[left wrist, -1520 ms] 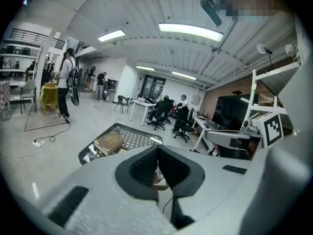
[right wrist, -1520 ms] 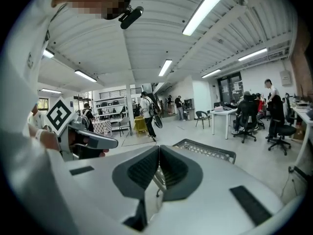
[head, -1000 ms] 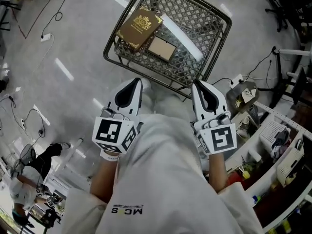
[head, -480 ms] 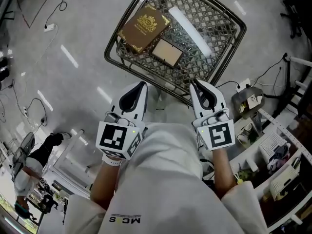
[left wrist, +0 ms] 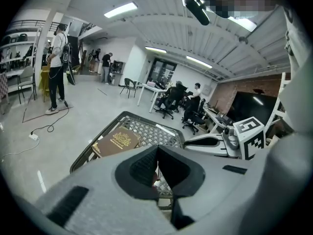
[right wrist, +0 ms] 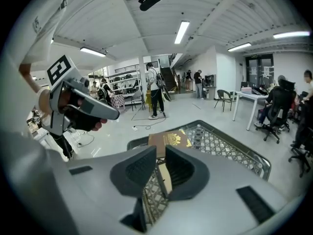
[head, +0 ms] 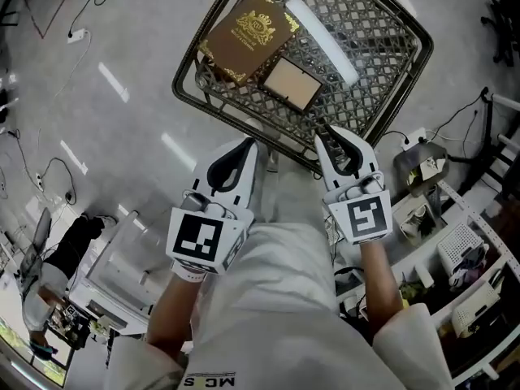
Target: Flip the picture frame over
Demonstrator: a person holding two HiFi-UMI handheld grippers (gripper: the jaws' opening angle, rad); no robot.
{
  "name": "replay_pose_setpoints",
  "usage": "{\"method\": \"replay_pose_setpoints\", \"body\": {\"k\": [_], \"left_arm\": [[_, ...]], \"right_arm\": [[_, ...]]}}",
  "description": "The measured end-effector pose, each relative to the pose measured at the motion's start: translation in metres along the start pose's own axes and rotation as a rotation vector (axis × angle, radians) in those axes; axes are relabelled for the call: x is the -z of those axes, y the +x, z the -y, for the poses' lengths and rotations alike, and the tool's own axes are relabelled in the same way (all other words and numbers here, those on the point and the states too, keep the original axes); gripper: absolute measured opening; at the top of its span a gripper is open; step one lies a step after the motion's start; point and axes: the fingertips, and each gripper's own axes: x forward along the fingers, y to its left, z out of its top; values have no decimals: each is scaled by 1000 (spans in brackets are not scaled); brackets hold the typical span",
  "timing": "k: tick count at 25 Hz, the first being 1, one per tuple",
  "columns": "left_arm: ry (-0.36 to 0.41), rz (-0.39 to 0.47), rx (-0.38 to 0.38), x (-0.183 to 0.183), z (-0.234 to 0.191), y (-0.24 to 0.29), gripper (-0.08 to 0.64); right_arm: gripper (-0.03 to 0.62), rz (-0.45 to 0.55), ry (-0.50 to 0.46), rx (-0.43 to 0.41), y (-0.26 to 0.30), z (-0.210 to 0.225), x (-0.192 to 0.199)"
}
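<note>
A small picture frame (head: 292, 84) lies flat, its plain tan side up, on a metal lattice table (head: 370, 51) beside a brown book with gold ornament (head: 248, 37). My left gripper (head: 247, 145) and right gripper (head: 324, 133) hang side by side just short of the table's near rim, both shut with nothing in them. In the left gripper view the book (left wrist: 116, 141) shows above the jaws, and the right gripper (left wrist: 190, 141) pokes in from the right. In the right gripper view the book (right wrist: 168, 140) lies ahead, and a strip of the frame (right wrist: 165, 174) shows between the jaws.
Cables and a power strip (head: 77, 12) lie on the grey floor to the left. Cluttered white shelving (head: 455, 242) stands at the right. People stand by shelves (right wrist: 155, 94), and office chairs and desks (left wrist: 171, 99) fill the room beyond the table.
Both grippers have moved forward, closer to the table's near rim. The table with book and frame has shifted up and right in the head view. The jaws stay shut.
</note>
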Motion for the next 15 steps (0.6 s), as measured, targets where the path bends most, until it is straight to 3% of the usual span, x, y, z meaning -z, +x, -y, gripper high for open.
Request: {"method": "replay_pose_setpoints", "body": {"k": [15], "left_arm": [[-29, -40, -13, 42, -32, 29, 25]], "right_arm": [[61, -97, -67, -42, 68, -3, 59]]}}
